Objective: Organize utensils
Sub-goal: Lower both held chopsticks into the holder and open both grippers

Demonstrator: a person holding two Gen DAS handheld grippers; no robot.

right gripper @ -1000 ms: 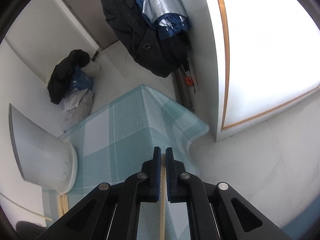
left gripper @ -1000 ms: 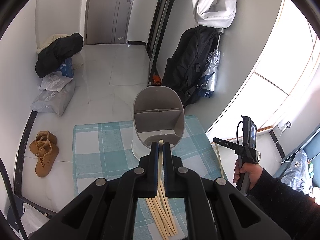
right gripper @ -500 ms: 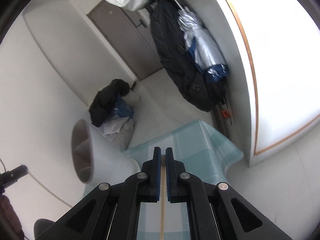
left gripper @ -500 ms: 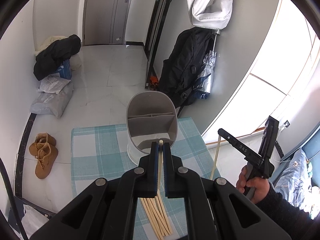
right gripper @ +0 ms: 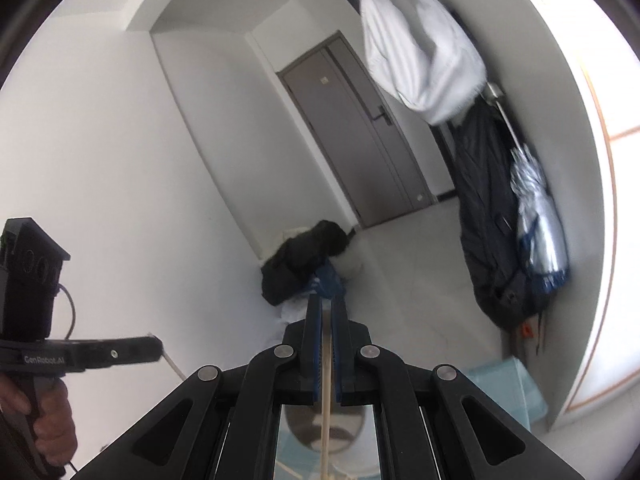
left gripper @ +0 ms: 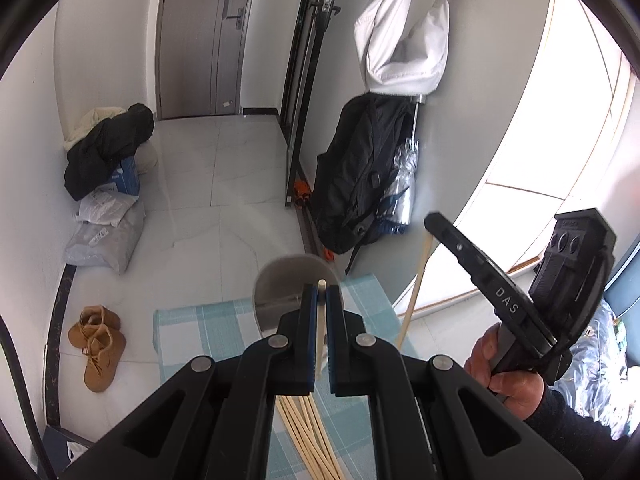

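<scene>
My left gripper (left gripper: 320, 290) is shut on a pale wooden chopstick (left gripper: 319, 332), lifted above the grey utensil holder (left gripper: 280, 280) on the checked tablecloth (left gripper: 192, 328). Several more chopsticks (left gripper: 304, 432) lie on the cloth under the gripper. My right gripper (right gripper: 327, 300) is shut on another chopstick (right gripper: 326, 400), pointing nearly level, with the holder (right gripper: 332, 432) below it. In the left wrist view the right gripper (left gripper: 430, 222) is high at the right, its chopstick (left gripper: 416, 292) hanging down. The left gripper (right gripper: 158, 348) shows at the left of the right wrist view.
A person's hand (left gripper: 500, 368) holds the right gripper's handle. A black coat (left gripper: 360, 176) and a white bag (left gripper: 404, 36) hang on the wall beyond the table. Brown boots (left gripper: 98, 344) and a pile of bags (left gripper: 108, 200) lie on the floor.
Both grippers have risen with their chopsticks. The right one rose much more and tipped up from facing the table to facing the door. The holder now looks smaller and lower in the left view.
</scene>
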